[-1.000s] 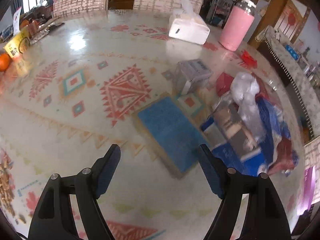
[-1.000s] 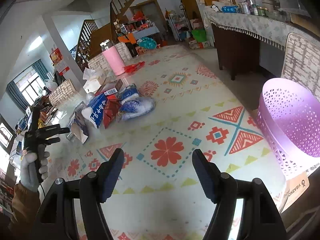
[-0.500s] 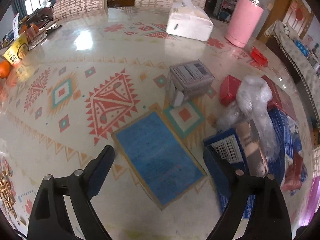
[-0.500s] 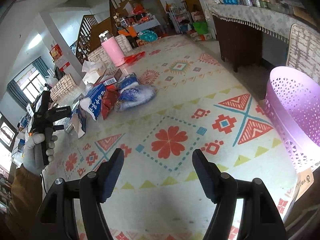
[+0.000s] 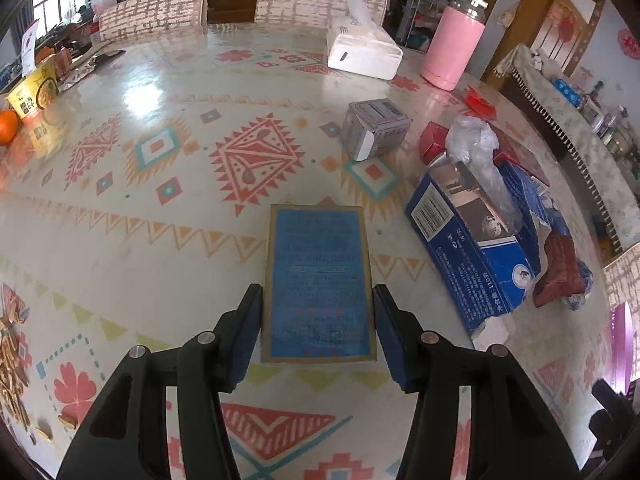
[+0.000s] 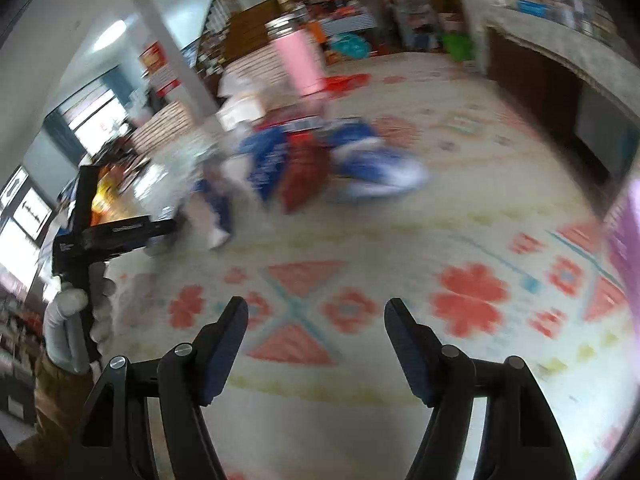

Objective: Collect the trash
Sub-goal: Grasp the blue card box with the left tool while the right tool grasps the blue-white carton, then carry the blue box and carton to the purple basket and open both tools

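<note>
A flat blue box (image 5: 318, 248) with a tan border lies on the patterned tablecloth (image 5: 160, 240). My left gripper (image 5: 317, 289) straddles its near half. The jaws are closing, and both pads meet the box's long edges. To the right lies a pile of trash: a blue carton (image 5: 472, 248), a clear plastic bag (image 5: 476, 148), a dark red wrapper (image 5: 560, 272) and a small grey box (image 5: 374, 128). My right gripper (image 6: 317, 302) hangs open and empty over the cloth, well short of the blurred pile (image 6: 304, 160).
A pink bottle (image 5: 452, 48) and a white tissue pack (image 5: 364, 52) stand at the far side. A purple basket (image 6: 628, 232) sits at the right edge. An orange (image 5: 8, 126) and snack packs lie far left. A gloved hand (image 6: 68, 320) holds the left tool.
My left gripper has swung in over the blue box, lined up with it and narrowed onto its sides. The right gripper's view has swept sideways and blurred, its jaws unchanged.
</note>
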The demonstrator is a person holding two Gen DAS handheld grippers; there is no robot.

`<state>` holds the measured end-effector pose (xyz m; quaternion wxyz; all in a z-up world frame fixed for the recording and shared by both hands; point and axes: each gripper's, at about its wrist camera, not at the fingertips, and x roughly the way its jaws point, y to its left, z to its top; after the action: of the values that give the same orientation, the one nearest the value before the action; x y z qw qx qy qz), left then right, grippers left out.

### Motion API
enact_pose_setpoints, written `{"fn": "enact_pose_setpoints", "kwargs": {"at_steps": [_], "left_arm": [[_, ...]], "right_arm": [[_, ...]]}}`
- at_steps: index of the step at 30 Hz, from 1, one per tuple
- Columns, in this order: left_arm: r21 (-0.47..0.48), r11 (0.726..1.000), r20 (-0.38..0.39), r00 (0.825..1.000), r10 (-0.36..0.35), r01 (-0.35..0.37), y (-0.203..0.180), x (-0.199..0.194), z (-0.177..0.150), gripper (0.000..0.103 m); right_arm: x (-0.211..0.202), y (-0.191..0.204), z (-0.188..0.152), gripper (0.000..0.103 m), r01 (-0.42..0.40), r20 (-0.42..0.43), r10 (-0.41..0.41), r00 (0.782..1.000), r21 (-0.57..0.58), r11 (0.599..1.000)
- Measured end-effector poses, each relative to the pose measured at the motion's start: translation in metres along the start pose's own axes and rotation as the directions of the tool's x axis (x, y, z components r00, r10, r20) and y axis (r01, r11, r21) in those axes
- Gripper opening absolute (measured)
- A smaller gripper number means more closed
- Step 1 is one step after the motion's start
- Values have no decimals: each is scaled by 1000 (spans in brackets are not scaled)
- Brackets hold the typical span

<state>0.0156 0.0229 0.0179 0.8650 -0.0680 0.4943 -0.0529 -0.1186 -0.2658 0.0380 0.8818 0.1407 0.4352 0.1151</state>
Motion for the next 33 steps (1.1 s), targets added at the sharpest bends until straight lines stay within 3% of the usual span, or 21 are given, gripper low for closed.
{"fn": "enact_pose_setpoints", "kwargs": {"at_steps": [3,7,15,17,18,23,29,33], "left_arm": [[3,1000,16,1000,-16,16,2,-1,-2,54],[-2,998,37,998,-56,56,10,-3,-4,54],[-30,994,38,994,-107,108,17,-4,-3,54],[-27,994,39,994,-105,106,17,-4,-3,54],[-25,994,40,994,-103,104,17,-4,-3,54],[-48,992,44,992,-117,119,20,-4,-2,54],[-59,989,48,990,-133,136,22,-5,-2,54],[-96,977,77,980,-183,190,30,-11,-1,54]], "right_arm": [[23,39,20,75,-29,-12,28,1000,-90,996],[60,87,53,75,-1,2,2,1000,-207,978],[136,128,90,74,85,-23,-96,995,-279,956],[150,127,92,55,99,-49,-116,992,-271,958],[155,125,91,33,103,-66,-124,990,-258,961],[137,119,86,32,98,-39,-109,993,-220,971],[82,110,59,32,81,-2,-83,997,-206,975],[39,95,33,32,76,29,-72,997,-181,981]]}}
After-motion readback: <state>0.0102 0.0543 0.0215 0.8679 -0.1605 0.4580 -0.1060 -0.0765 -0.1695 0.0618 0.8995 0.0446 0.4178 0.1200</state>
